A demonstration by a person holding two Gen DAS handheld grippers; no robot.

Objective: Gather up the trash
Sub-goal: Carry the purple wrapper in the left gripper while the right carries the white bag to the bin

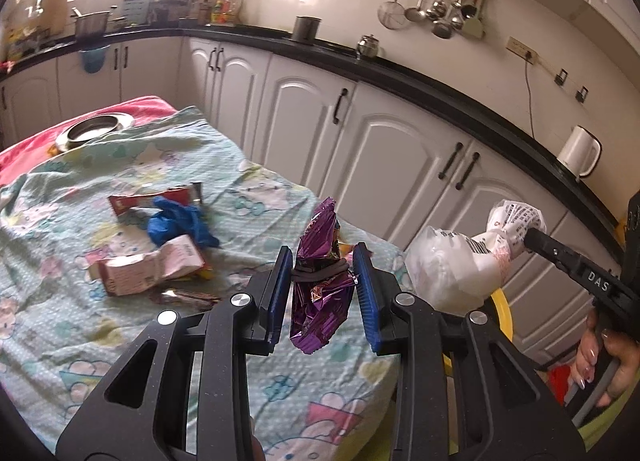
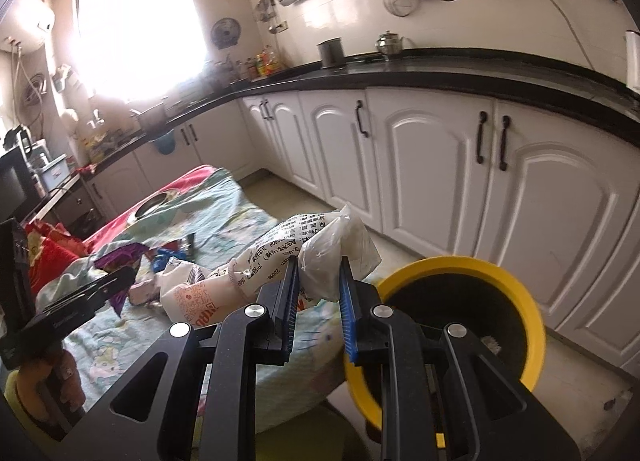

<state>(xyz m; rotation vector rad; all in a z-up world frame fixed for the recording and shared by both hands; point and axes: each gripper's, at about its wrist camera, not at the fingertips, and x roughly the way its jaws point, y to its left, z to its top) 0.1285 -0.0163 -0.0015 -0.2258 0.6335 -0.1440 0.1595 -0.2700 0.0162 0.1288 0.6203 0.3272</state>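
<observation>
My left gripper (image 1: pixel 322 285) is shut on a crumpled purple foil wrapper (image 1: pixel 318 281) and holds it above the table's near right corner. My right gripper (image 2: pixel 318 301) is shut on a white plastic bag with printed text (image 2: pixel 280 261), lifted beside the table; the bag also shows in the left wrist view (image 1: pixel 460 261). A yellow-rimmed black bin (image 2: pixel 520 293) stands on the floor just right of the table. On the patterned tablecloth (image 1: pixel 60 321) lie a blue glove (image 1: pixel 176 223), a red wrapper (image 1: pixel 156 197) and a pink wrapper (image 1: pixel 148 265).
A steel bowl (image 1: pixel 94 129) sits at the table's far end. White cabinets (image 1: pixel 380 149) under a black counter run along the right, with a narrow floor strip between them and the table. A white kettle (image 1: pixel 580 151) stands on the counter.
</observation>
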